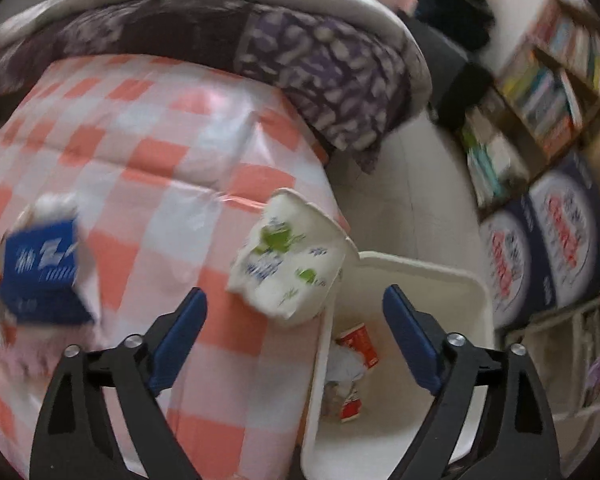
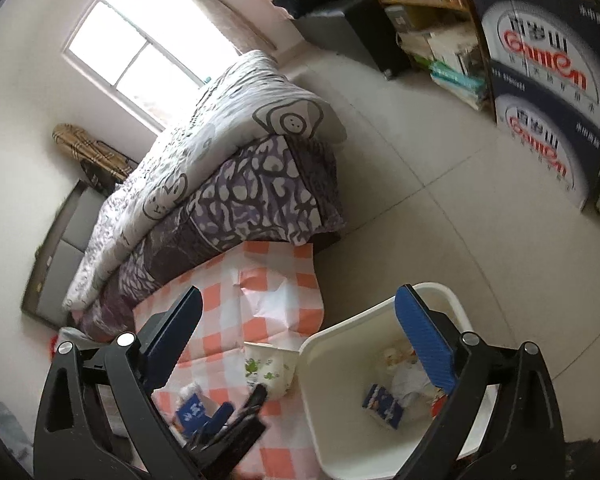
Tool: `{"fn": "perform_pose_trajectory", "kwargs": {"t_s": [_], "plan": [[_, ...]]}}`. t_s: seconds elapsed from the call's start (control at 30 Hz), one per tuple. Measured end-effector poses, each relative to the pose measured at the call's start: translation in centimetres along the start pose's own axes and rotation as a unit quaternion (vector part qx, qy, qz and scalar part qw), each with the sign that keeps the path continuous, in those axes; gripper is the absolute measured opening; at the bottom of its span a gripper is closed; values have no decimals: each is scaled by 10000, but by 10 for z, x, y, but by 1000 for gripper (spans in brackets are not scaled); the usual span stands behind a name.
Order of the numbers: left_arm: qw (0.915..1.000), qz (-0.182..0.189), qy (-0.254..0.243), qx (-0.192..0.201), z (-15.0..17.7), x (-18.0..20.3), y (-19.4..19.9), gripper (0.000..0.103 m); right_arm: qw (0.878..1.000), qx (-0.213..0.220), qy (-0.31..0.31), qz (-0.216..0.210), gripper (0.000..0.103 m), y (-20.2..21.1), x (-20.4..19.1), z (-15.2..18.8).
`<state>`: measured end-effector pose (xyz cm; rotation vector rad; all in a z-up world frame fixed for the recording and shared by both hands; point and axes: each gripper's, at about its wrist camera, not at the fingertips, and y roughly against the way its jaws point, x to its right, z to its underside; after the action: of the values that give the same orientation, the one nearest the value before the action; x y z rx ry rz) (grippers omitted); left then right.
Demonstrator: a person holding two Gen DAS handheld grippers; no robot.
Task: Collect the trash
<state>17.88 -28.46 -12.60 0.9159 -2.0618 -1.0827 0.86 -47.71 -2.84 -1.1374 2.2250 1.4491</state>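
A crumpled white paper cup with green print [image 1: 288,256] lies on the edge of the checked table, right beside the white trash bin [image 1: 476,304]. My left gripper [image 1: 296,312] is open just behind the cup, not touching it. A blue tissue pack [image 1: 40,268] lies at the table's left. The bin holds red and white wrappers [image 1: 358,346]. My right gripper [image 2: 300,312] is open and empty, high above the bin [image 2: 320,364]. In the right wrist view the cup [image 2: 268,368], the blue pack [image 2: 192,410] and the left gripper [image 2: 240,412] show below.
The pink-and-white checked tablecloth [image 1: 160,168] covers the table. A bed with purple patterned bedding [image 2: 252,184] stands behind it. A bookshelf [image 2: 428,12] and blue printed cartons [image 2: 548,92] line the right wall. Tiled floor [image 2: 440,200] lies between.
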Motion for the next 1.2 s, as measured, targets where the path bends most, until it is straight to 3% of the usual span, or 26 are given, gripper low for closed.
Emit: {"fn": "perform_pose_trajectory", "kwargs": {"t_s": [0.13, 0.33, 0.43, 0.5, 0.53, 0.6, 0.87, 1.07, 1.2], "plan": [[9968, -270, -697, -266, -7, 17, -20, 90, 9996, -75, -248, -61, 93, -5, 5, -7], [9958, -130, -715, -548, -14, 13, -42, 90, 9994, -164, -264, -138, 93, -9, 2, -8], [9959, -249, -544, -680, -12, 0, -54, 90, 9994, -196, -247, -144, 93, -10, 1, -7], [9973, -196, -227, -675, -12, -14, -56, 75, 9994, -201, -259, -139, 94, -10, 1, -8], [9980, -52, 30, -622, -11, -24, -54, 74, 9994, -196, -260, -136, 94, -10, 1, -8], [9982, 95, 372, -458, -10, -39, -47, 63, 9994, -204, -242, -149, 94, -10, 0, -7], [9963, -31, 850, 87, -5, -66, -13, 59, 9995, -251, -114, -130, 94, -11, -3, -5], [9957, 718, 575, 83, 11, -34, 8, 60, 9998, -153, -114, -82, 94, -9, -5, -4], [9906, 1310, 217, -332, 30, 6, 6, 64, 9997, -199, -123, -93, 94, -10, -6, -3]]}}
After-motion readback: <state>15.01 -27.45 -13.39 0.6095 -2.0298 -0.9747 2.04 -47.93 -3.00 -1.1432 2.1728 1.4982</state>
